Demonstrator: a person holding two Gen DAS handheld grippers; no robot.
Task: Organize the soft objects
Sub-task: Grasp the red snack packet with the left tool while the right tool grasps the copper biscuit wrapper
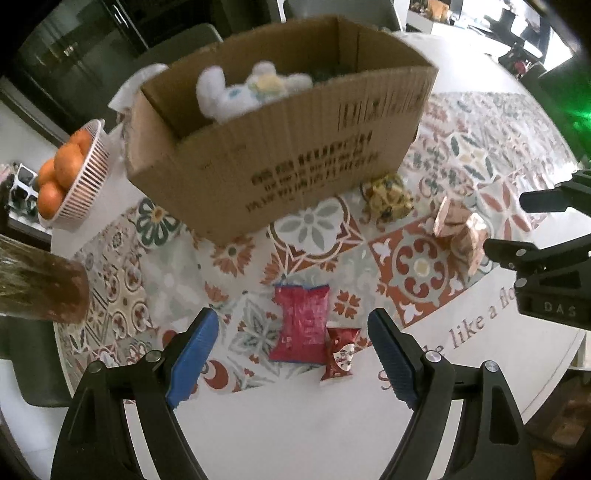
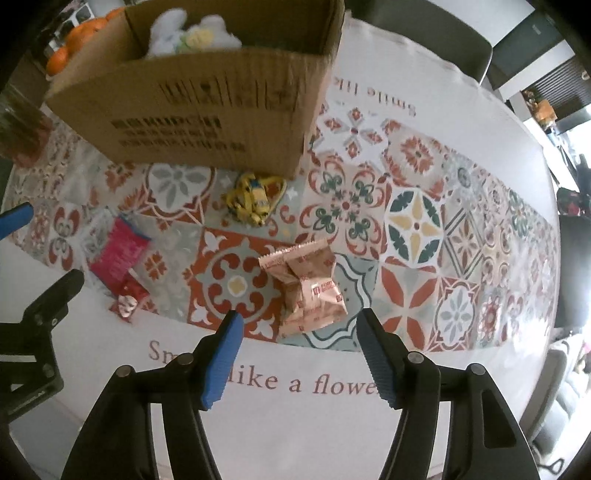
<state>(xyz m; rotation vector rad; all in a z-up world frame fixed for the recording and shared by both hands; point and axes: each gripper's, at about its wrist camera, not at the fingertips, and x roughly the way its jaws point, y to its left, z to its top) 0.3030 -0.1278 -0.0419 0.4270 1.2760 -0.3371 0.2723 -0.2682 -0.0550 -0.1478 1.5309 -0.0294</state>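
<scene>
An open cardboard box (image 1: 280,162) (image 2: 207,107) stands on the patterned tablecloth with a white plush toy (image 1: 243,92) (image 2: 184,33) inside. In front of it lie a pink snack packet (image 1: 301,325) (image 2: 118,254), a small red packet (image 1: 340,354) (image 2: 127,299), a yellow crumpled item (image 1: 388,197) (image 2: 255,203) and copper foil packets (image 1: 461,232) (image 2: 308,288). My left gripper (image 1: 291,358) hangs open above the pink and red packets, which show between its blue fingers, untouched. My right gripper (image 2: 299,358) stands open over the copper packets, clear of them.
A white basket of oranges (image 1: 74,173) sits left of the box. A brownish jar (image 1: 40,284) stands at the left table edge. Chairs ring the round table (image 2: 369,435). The right gripper's black body (image 1: 546,266) shows at the right of the left wrist view.
</scene>
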